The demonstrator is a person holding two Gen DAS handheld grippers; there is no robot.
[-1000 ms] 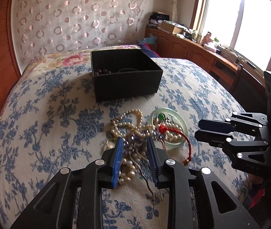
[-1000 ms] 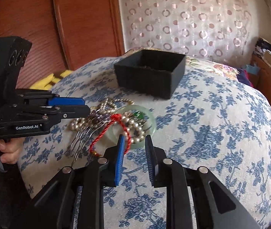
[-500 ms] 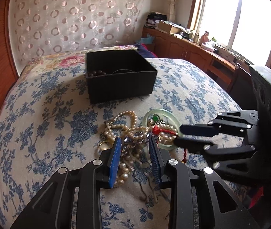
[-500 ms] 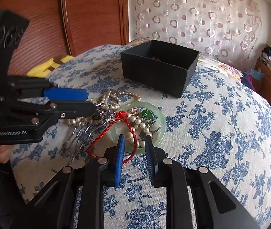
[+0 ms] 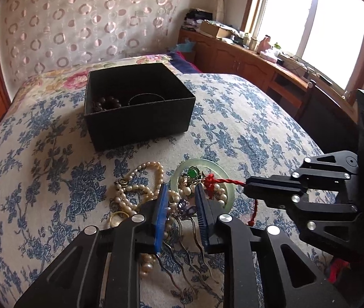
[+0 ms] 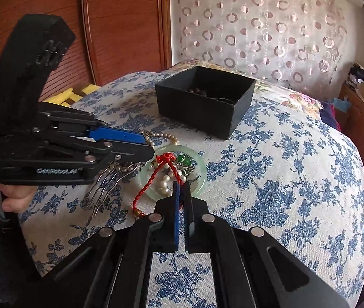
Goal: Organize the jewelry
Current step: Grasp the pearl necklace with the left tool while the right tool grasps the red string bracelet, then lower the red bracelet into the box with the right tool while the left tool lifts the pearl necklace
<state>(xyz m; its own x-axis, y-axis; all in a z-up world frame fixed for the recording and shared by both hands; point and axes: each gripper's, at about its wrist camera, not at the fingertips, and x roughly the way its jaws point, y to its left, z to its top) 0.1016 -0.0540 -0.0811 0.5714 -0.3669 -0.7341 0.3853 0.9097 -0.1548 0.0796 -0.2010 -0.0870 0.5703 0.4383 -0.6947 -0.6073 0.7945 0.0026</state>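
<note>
My right gripper (image 6: 181, 188) jaws are clenched on the red cord (image 6: 148, 185), at 6 o'clock of the jade bangle (image 6: 200, 181) on the bed (image 6: 297, 179). My left gripper (image 5: 180, 196), jaws just closing yet apart, straddles the hair comb (image 5: 182, 209) without pressing it; black box (image 5: 141, 107) at 12 o'clock.

I count one black box (image 5: 141, 118) on the bed (image 5: 246, 118), with one dark bead bracelet (image 5: 106, 102) inside it. Nearer me lies one green jade bangle (image 5: 229, 195), one red cord (image 6: 146, 184), one pearl necklace (image 5: 153, 169), one gold ring (image 5: 116, 218) and one metal hair comb (image 6: 105, 182). Two tongs are in view: left tongs (image 5: 182, 192), right tongs (image 6: 181, 183).
</note>
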